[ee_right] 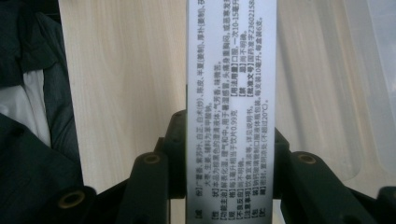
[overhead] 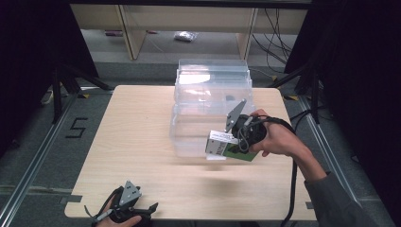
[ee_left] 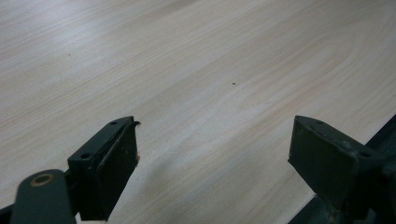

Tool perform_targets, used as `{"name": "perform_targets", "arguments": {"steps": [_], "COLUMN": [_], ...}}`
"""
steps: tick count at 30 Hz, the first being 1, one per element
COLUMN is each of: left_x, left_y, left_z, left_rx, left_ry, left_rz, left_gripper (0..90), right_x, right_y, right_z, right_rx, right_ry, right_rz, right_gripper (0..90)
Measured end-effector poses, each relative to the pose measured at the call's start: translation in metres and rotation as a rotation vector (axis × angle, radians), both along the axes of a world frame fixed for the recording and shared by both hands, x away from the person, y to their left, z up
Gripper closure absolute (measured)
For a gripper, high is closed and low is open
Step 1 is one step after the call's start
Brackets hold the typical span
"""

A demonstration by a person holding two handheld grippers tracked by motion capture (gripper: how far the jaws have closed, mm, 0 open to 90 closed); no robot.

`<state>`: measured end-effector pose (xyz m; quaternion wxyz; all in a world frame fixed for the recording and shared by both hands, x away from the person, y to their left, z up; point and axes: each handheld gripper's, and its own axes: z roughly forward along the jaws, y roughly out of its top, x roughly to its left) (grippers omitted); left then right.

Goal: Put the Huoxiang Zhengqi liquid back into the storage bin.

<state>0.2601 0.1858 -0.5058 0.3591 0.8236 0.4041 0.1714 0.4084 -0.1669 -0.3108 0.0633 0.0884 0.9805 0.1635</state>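
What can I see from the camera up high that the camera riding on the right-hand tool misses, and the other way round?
High view alone: the clear plastic bin, the whole table, the left gripper near its front edge, and the floor beyond.

Right gripper view alone: the small black print on the box's white face, close enough to make out lines.

Both: the right gripper with its jaws shut on the box, over the wooden tabletop.

Rig-wise, I'm seeing both claws looking matte black. The left claw (overhead: 124, 206) is wearing a grey three-cornered plate on top, with a thin cable looping off its side. The right claw (overhead: 236, 137) is carrying the same grey plate, and a thick black cable is trailing down past a grey sleeve (overhead: 338, 201). Up close, the left one's fingers (ee_left: 109, 163) are showing small screw holes and scuffed edges.
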Motion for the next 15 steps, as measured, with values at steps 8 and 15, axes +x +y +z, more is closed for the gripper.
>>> {"name": "perform_targets", "arguments": {"steps": [8, 15], "left_x": [0.000, 0.000], "left_y": [0.002, 0.001], "left_z": [0.002, 0.001], "left_rx": [0.010, 0.005], "left_ry": [0.012, 0.011], "left_rz": [0.001, 0.002], "left_gripper": [14.9, 14.9], "right_x": [0.022, 0.043], "right_y": [-0.004, -0.008], "right_z": [0.007, 0.013], "right_rx": [-0.019, -0.019], "right_ry": [-0.006, -0.008], "right_rz": [-0.012, -0.019], "right_gripper": [64.6, 64.6]}}
